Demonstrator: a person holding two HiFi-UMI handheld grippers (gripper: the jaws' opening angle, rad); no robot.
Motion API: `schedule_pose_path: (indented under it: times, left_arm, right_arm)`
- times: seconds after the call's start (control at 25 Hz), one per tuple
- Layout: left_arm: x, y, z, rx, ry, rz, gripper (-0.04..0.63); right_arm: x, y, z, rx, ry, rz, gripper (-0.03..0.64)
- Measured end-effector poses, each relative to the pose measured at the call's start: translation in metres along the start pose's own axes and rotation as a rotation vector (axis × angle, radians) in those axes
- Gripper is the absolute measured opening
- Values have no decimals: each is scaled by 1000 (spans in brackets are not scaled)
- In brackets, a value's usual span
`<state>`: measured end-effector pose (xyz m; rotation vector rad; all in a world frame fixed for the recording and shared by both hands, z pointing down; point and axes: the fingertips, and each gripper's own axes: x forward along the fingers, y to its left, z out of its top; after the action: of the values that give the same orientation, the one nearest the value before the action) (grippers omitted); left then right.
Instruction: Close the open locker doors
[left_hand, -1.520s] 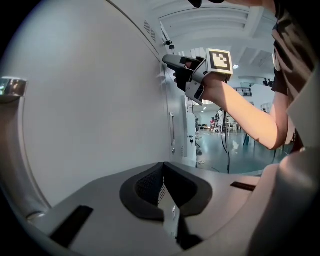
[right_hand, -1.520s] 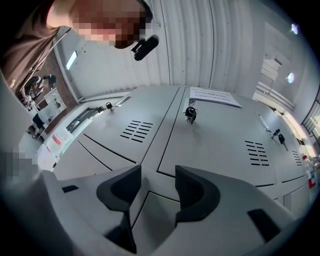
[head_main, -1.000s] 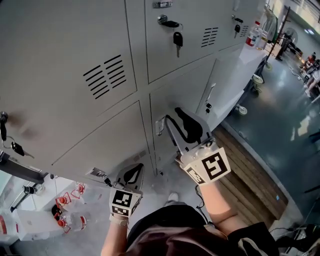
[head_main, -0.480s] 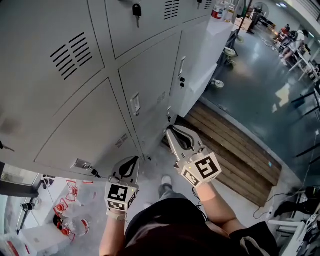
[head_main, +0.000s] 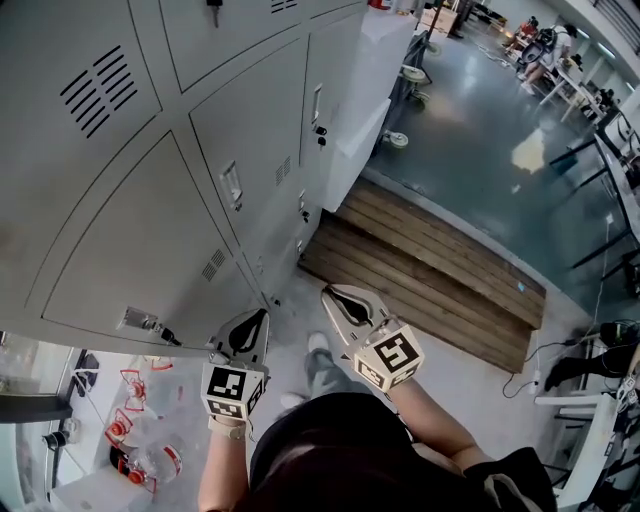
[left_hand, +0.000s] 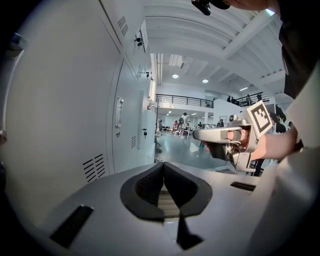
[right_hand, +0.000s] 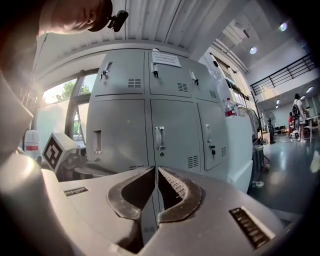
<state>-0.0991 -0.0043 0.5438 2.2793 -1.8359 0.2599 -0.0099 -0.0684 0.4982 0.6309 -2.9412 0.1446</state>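
Locker doors (head_main: 130, 250) fill the left of the head view in a grey bank. In the right gripper view, all six doors that show lie flush in their frames. A key (head_main: 150, 326) sticks out of the nearest lower door.

The left gripper (head_main: 260, 316) hangs just beside that door without touching it. Its fingers (left_hand: 147, 185) are pressed together with nothing between them.

The right gripper (head_main: 328, 292) is held further out over the floor (head_main: 470, 180), near a wooden platform (head_main: 430, 270). Its fingers (right_hand: 177, 192) are likewise closed tip to tip and empty, and point towards the lockers.
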Motion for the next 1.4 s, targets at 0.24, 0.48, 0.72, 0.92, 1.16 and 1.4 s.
schedule_pose_path:
  times: [0.24, 0.48, 0.72, 0.92, 1.16, 1.4]
  left_arm:
    - [-5, -13, -10, -1, 7, -41, 18]
    - [-8, -19, -15, 4, 19, -61, 18]
    - [-13, -10, -17, -8, 14, -43, 18]
    - [-15, -3, -18, -15, 10, -32, 18]
    - [-14, 2, -19, -20, 1, -32, 18]
    - [-14, 4, -18, -21, -6, -34, 18]
  right_arm:
    - [-18, 16, -22, 18, 48, -15, 48]
    - [-23, 28, -32, 26, 77, -3, 48]
    - [-21, 27, -36, 33, 93, -8, 48]
    - [-16, 27, -38, 41, 99, -5, 48]
    - [-10, 31, -39, 37, 111, -1, 48]
    - [-5, 32, -37, 32, 114, -4, 48]
